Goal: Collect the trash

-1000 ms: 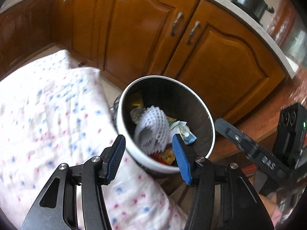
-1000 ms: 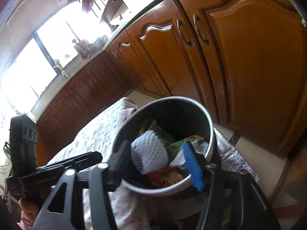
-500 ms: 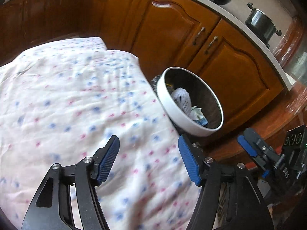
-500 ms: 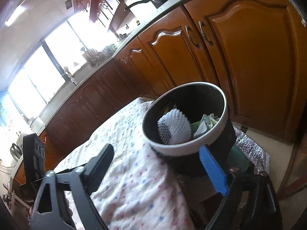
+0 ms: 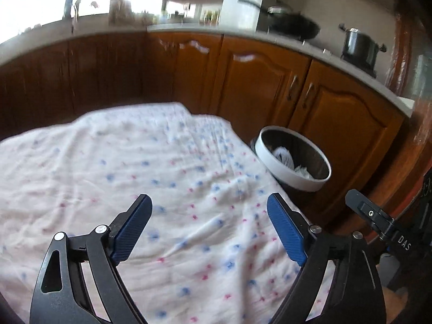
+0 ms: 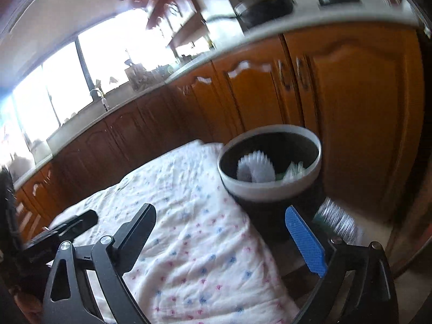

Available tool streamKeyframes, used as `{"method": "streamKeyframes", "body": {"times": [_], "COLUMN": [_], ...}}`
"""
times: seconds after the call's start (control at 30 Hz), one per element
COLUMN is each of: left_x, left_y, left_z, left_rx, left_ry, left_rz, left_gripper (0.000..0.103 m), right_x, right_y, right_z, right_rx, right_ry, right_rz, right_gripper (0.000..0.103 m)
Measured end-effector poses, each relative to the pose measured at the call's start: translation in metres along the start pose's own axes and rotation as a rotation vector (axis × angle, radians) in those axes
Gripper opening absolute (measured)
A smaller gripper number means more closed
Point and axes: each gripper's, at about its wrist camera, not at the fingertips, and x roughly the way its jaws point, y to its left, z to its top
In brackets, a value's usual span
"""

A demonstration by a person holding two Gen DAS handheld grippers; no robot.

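Moved: both hand-held grippers had pulled back from the trash bin, which looked smaller and farther off than before.
Left hand-held gripper (image 5: 209,225): fingers spread wide, holding nothing, above the spotted cloth (image 5: 121,167).
Right hand-held gripper (image 6: 226,236): fingers spread wide too, holding nothing.
Trash bin (image 6: 270,186): stood just past the cloth's edge, by the wooden cupboards (image 6: 351,108).
Trash: a white foam net (image 6: 256,168) and other scraps lay inside the bin.

Both wrist views look down from above the floral-clothed table (image 5: 162,167), sharing the trash bin (image 6: 270,186) beyond.
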Motion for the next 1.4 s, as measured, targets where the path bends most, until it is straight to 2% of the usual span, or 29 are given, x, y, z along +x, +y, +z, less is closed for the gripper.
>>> {"method": "streamKeyframes", "body": {"times": [0.1,0.13,0.2,0.27,0.4,0.83,1.4], "left_x": [-0.025,-0.034,-0.046,-0.048,-0.048,-0.051,-0.061], "left_y": [0.001,0.001,0.000,0.000,0.003,0.006,0.019], "left_z": [0.000,-0.001,-0.005,-0.011,-0.025,-0.058,-0.062], "left_rx": [0.021,0.030,0.052,0.063,0.068,0.098,0.079], "left_ry": [-0.120,-0.164,-0.216,-0.233,-0.226,-0.220,-0.229], "left_rz": [0.011,0.024,0.063,0.093,0.111,0.157,0.198], "left_gripper": [0.103,0.103,0.103,0.103,0.103,0.103,0.103], "right_x": [-0.029,-0.034,-0.037,-0.032,-0.024,-0.033,-0.028], "right_y": [0.017,0.019,0.021,0.020,0.016,0.021,0.039], "right_z": [0.003,0.001,-0.004,-0.010,-0.022,-0.046,-0.059], "right_rx": [-0.089,-0.101,-0.108,-0.100,-0.083,-0.077,-0.122], "right_ry": [-0.166,-0.195,-0.222,-0.204,-0.168,-0.187,-0.145], "right_rz": [-0.039,-0.044,-0.052,-0.065,-0.040,-0.023,0.006], "right_gripper": [0.103,0.103,0.103,0.103,0.103,0.103,0.103]}}
